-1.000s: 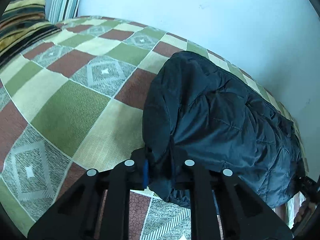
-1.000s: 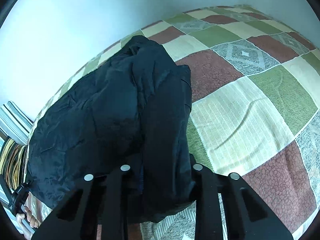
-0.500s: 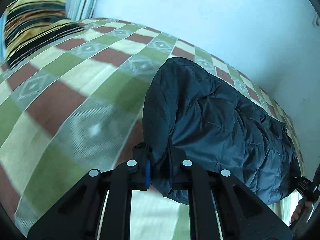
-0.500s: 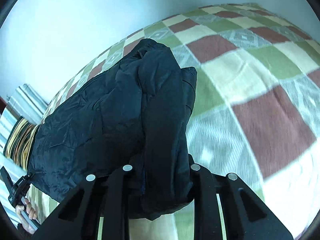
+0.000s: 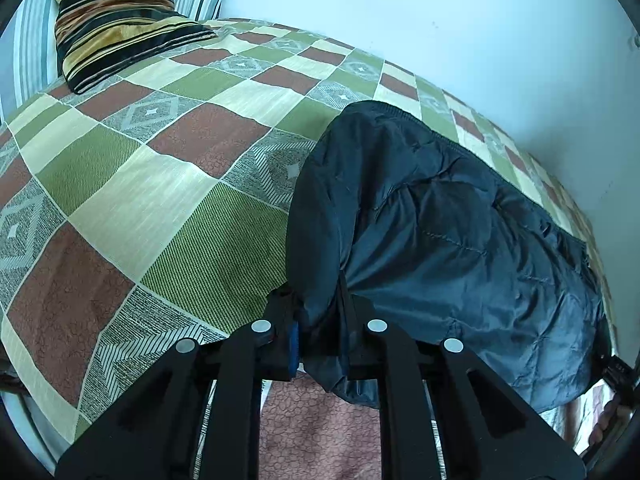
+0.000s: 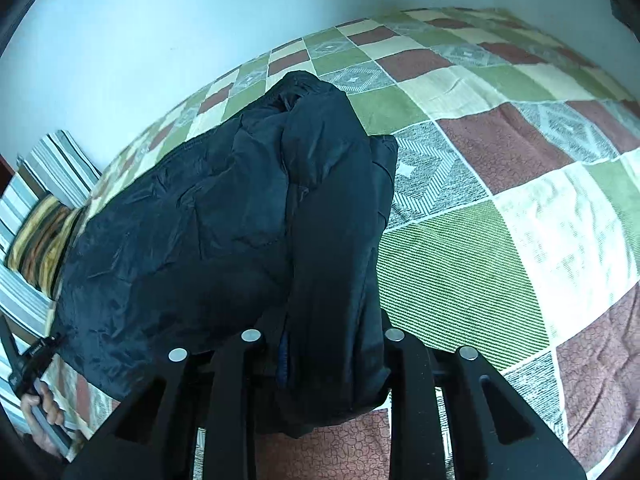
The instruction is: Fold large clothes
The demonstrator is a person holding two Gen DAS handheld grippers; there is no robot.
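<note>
Jacket [image 5: 440, 240], dark and puffy, hangs over the checked bed [image 5: 160, 208] at frame centre, pinched by left claw [image 5: 320, 344] and right claw [image 6: 332, 352], jaws easing apart; next, lay it flat.

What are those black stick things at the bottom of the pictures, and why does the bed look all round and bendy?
Those black sticks are grabbers, a bit like big tongs. A person holds one in each hand, and a little camera sits on each grabber looking forward along it. One picture comes from the left gripper, the other from the right gripper. The cameras have a very wide lens, which makes straight things look curved.

Underneath is a bed with a checkered bedspread in green, cream and reddish brown. A striped pillow lies at one end, by a pale wall.

The big dark thing is a puffy black jacket. Each grabber has an edge of it bunched between its jaws, and both pairs of jaws are just opening a little. You can even spot the person's left hand at the edge of the right picture.
</note>
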